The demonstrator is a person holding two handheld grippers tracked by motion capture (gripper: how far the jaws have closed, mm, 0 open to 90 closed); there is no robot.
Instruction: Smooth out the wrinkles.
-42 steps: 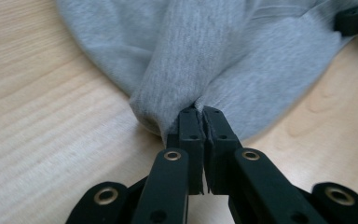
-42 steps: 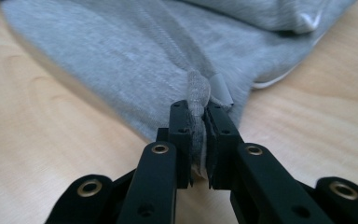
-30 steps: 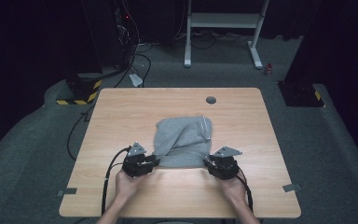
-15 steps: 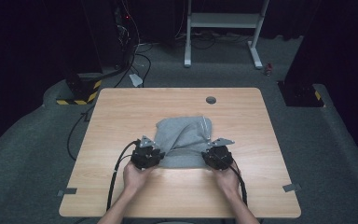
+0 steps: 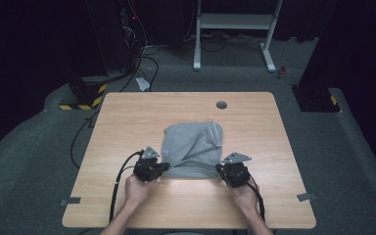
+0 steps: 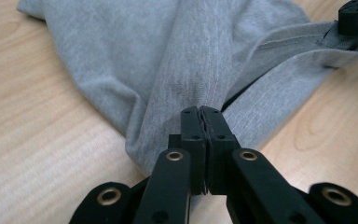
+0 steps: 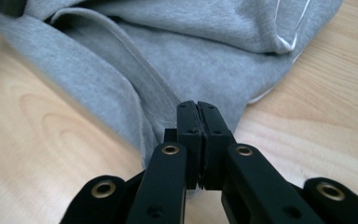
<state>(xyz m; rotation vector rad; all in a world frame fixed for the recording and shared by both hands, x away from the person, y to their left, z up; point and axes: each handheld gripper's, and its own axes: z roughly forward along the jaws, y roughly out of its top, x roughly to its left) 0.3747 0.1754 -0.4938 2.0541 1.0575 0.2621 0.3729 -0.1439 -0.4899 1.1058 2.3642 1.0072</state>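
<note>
One grey garment (image 5: 191, 147) mid-table (image 5: 127, 112) — bare wood all round — its near corners freshly clenched in left gripper (image 5: 162, 166) and right gripper (image 5: 222, 169).

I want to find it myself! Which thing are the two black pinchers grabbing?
Look at the wooden table. In its middle lies a crumpled grey cloth, the only soft thing there. The left gripper and right gripper pinch its near corners.

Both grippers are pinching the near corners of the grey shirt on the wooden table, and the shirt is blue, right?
Not blue. The shirt is grey, as the high view shows. The rest holds: the left gripper and the right gripper each have their fingers shut on a near corner of it, on the wooden table.
</note>
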